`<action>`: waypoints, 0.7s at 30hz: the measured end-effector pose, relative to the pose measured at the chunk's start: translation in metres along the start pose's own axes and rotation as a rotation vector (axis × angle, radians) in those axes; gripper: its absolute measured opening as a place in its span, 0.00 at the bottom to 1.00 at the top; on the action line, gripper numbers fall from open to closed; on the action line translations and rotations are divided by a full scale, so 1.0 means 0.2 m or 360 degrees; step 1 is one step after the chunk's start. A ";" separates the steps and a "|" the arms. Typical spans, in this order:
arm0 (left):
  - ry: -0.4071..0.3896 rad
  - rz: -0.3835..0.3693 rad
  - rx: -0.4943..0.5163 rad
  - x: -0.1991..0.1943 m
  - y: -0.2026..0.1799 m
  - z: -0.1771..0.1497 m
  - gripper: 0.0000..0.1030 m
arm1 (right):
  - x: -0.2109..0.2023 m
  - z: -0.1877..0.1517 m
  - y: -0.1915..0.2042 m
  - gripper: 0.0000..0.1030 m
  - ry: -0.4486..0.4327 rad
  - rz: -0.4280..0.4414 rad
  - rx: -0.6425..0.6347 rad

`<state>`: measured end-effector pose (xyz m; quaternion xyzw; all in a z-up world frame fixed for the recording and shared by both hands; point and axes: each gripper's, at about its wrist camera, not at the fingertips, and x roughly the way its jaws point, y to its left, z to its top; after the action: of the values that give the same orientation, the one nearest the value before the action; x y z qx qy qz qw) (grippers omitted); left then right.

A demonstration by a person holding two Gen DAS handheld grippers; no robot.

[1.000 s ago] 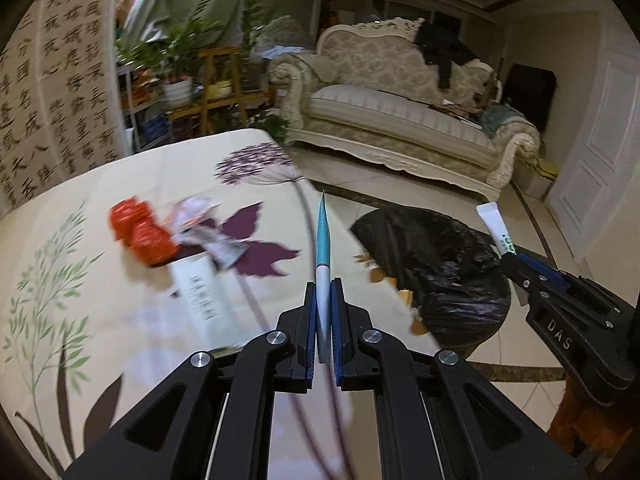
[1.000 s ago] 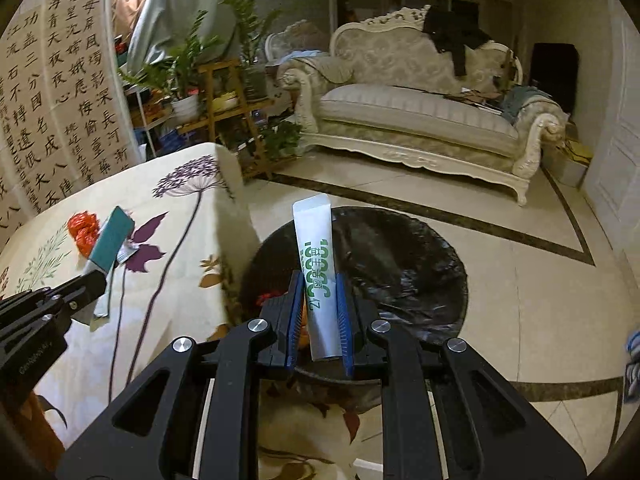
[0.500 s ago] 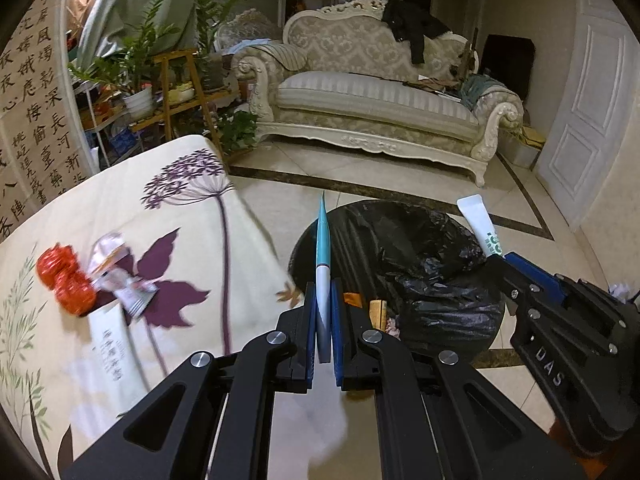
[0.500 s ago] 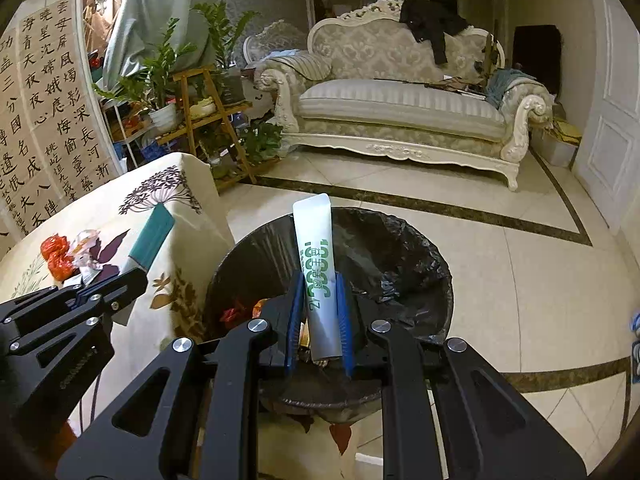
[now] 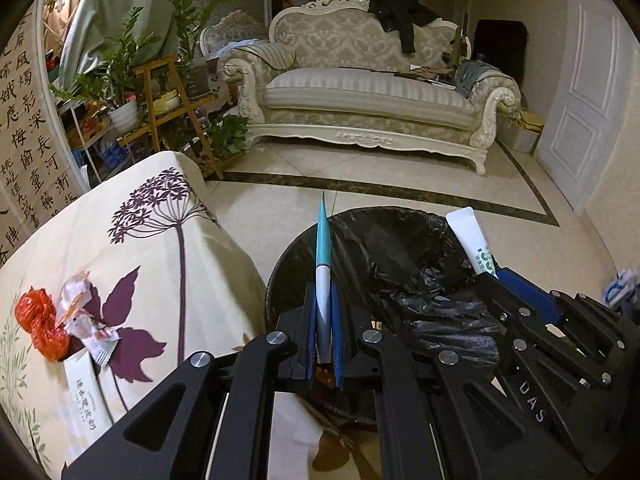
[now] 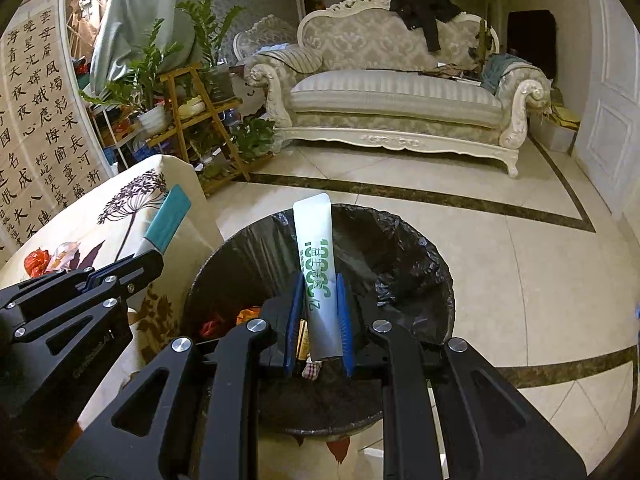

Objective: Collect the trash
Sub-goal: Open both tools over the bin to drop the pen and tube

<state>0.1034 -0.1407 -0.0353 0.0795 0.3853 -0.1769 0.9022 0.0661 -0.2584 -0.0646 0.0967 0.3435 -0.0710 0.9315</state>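
Left wrist view: the left gripper (image 5: 323, 332) is clamped on a thin teal-and-white tube (image 5: 322, 256), light and soft, over the near rim of the bin (image 5: 400, 256); wrappers (image 5: 60, 320) lie near the table (image 5: 160, 248) edge. Right wrist view: the right gripper (image 6: 318, 320) pinches a white tube (image 6: 316, 264) low on its flattened body, above the bin's (image 6: 400, 256) opening; it looks light, squashy and slippery.

A cream carved sofa (image 5: 372, 92) stands against the far wall, a black garment (image 5: 404, 20) draped over its backrest. To its left is a wooden plant stand (image 5: 172, 100) with potted plants; to its right, a white panelled door (image 5: 580, 92); beyond the plants, a calligraphy screen (image 5: 28, 128)
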 end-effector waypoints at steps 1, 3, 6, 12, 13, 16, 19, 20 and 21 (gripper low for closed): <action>0.0004 -0.0001 0.0005 0.01 0.00 0.00 0.07 | 0.01 0.00 -0.01 0.17 0.0002 -0.0002 0.0003; 0.0012 0.0004 0.0013 0.02 -0.01 0.00 0.08 | 0.02 0.00 -0.02 0.17 0.0006 -0.0005 0.0013; 0.0031 0.0011 0.0021 0.04 -0.02 0.00 0.15 | 0.03 0.00 -0.03 0.18 0.0015 -0.0004 0.0033; 0.0033 0.0012 -0.0002 0.04 -0.01 -0.01 0.34 | 0.03 0.00 -0.04 0.31 0.0020 -0.0016 0.0044; 0.0034 0.0010 -0.0005 0.04 -0.01 -0.01 0.38 | 0.03 0.00 -0.04 0.32 0.0020 -0.0019 0.0046; 0.0017 0.0010 -0.0030 0.02 0.01 -0.01 0.46 | 0.01 0.00 -0.06 0.41 0.0011 -0.0039 0.0059; 0.0001 0.0018 -0.0054 0.00 0.04 0.00 0.52 | 0.00 -0.01 -0.08 0.43 -0.0001 -0.0061 0.0078; -0.0004 0.0021 -0.0062 -0.01 0.05 0.00 0.54 | -0.01 -0.01 -0.09 0.44 -0.0005 -0.0066 0.0091; -0.0009 0.0027 -0.0074 -0.02 0.07 0.00 0.54 | -0.02 -0.01 -0.09 0.46 -0.0009 -0.0070 0.0099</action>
<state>0.1056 -0.1271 -0.0330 0.0612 0.3860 -0.1606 0.9064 0.0586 -0.2758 -0.0665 0.1180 0.3406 -0.1023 0.9271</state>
